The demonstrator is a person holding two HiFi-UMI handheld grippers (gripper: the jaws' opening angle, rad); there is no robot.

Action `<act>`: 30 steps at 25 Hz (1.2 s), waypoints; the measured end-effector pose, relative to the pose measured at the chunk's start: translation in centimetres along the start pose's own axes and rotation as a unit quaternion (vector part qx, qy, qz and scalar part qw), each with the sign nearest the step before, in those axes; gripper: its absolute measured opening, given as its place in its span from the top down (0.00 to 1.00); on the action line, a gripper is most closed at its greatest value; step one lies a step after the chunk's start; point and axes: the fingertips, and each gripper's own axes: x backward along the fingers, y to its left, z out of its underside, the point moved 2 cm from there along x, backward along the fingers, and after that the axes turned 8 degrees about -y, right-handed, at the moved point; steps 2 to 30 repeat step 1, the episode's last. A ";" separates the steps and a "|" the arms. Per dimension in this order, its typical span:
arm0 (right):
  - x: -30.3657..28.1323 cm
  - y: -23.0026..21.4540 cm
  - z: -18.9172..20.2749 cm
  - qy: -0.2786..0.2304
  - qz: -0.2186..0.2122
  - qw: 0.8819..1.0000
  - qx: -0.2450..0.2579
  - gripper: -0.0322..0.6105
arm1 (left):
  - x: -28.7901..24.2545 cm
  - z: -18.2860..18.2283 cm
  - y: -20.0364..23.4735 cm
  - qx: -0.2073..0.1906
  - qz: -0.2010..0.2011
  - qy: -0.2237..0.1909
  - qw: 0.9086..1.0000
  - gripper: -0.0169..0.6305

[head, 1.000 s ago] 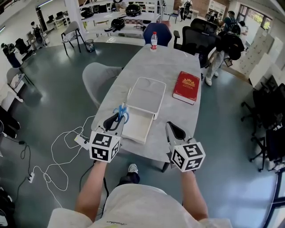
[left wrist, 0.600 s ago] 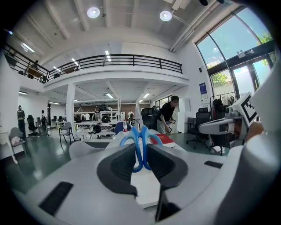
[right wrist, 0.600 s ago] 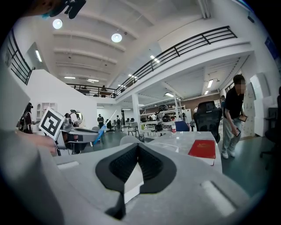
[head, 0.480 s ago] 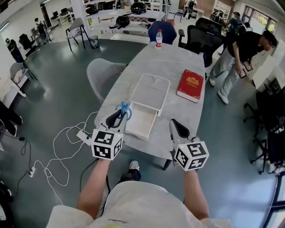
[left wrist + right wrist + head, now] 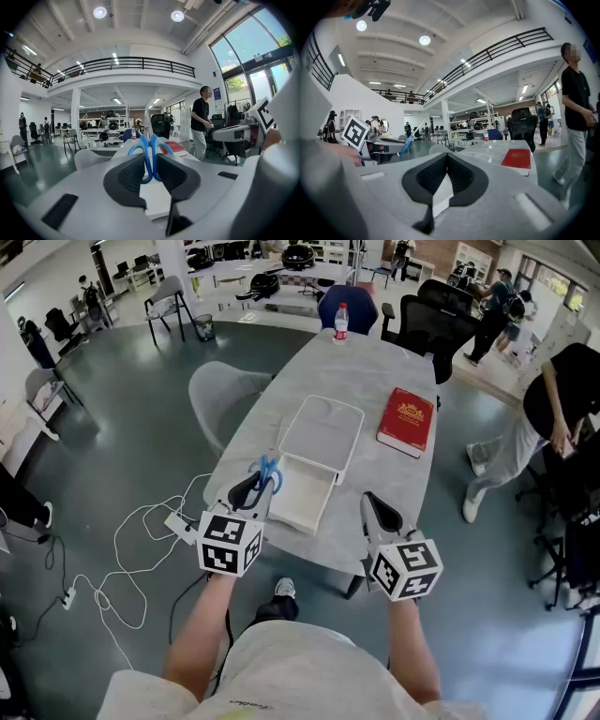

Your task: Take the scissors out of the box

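At the near end of the table (image 5: 367, 371), the scissors (image 5: 268, 471) are held by the left gripper (image 5: 254, 487), just beside the left rim of the open white box (image 5: 302, 514). Only in the left gripper view are the narrowly set jaws seen clamped on the blue handles. From the right gripper view, the blade is seen pointing upward. The right gripper (image 5: 379, 514) is seen in its own view with jaws closed and nothing between them.
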 end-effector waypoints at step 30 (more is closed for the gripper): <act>0.0 0.0 -0.1 0.000 0.000 1.000 0.000 0.94 | 0.0 -0.1 0.0 0.000 0.000 0.000 1.000 0.85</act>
